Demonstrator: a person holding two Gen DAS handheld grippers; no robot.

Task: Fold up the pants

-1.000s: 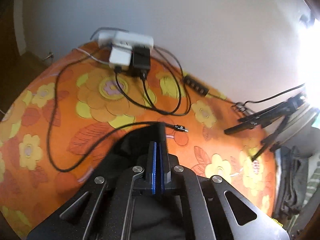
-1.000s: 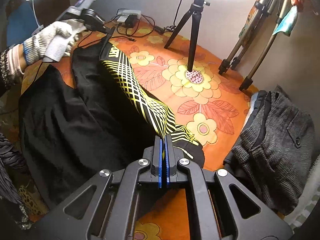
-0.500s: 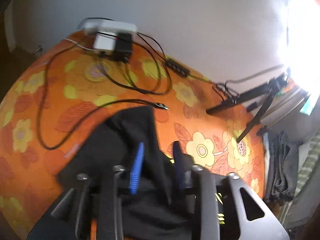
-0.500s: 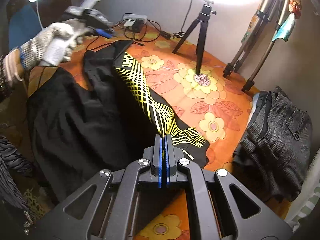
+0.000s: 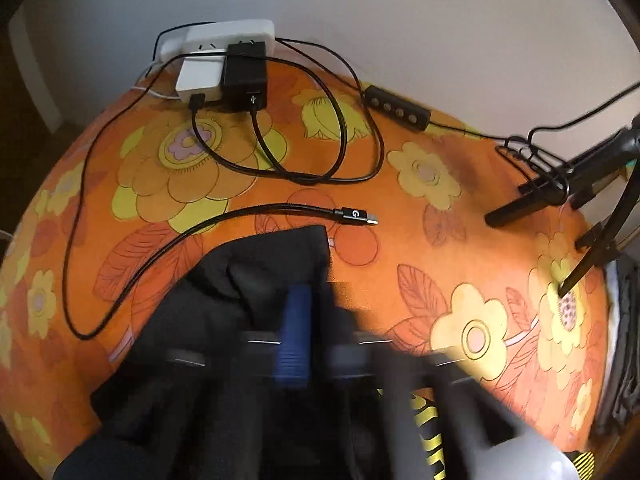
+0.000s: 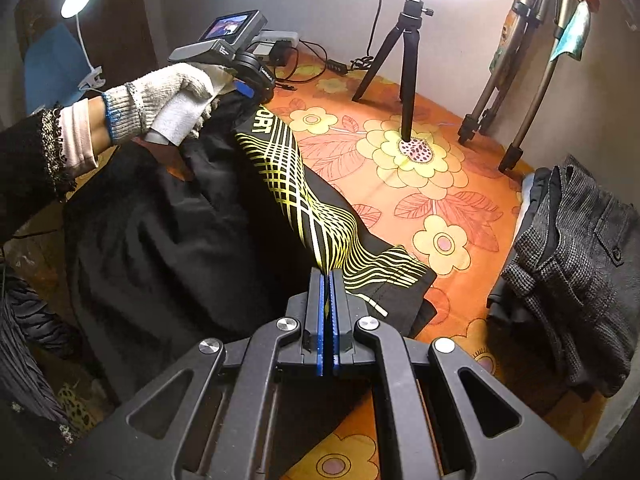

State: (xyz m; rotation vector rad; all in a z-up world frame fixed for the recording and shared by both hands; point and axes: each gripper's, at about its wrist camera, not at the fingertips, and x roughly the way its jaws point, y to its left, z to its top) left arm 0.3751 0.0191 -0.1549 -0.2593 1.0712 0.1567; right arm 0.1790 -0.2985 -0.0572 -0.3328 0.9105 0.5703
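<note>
Two grippers work on one pair of black pants (image 6: 168,240) spread over an orange floral cloth (image 6: 420,200). The right gripper (image 6: 328,280) is clenched on the fabric: its blue pads (image 6: 320,320) are pressed together with a fold of the yellow-striped panel (image 6: 296,176) pinched between them. From that pinch the striped panel runs straight ahead and up to the left, toward the left gripper (image 6: 244,90), which a white-gloved hand (image 6: 160,100) holds at the far end of the garment. The rest of the pants lies to the left of the right gripper in loose black folds.

From the left wrist view, the left gripper (image 5: 312,320) is smeared by motion blur; one blue pad (image 5: 295,340) shows, with black fabric around and ahead of it, but whether the jaws are closed on the cloth cannot be told. Just ahead of the pants' edge lies a black USB cable (image 5: 352,216), apart from the fabric. Farther ahead, against the wall, sits a white power strip (image 5: 228,36) with chargers plugged in.

Ahead and to the right of the right gripper stands a small black tripod (image 6: 408,60) on the cloth. A grey tweed garment (image 6: 572,264) is heaped at the far right.
</note>
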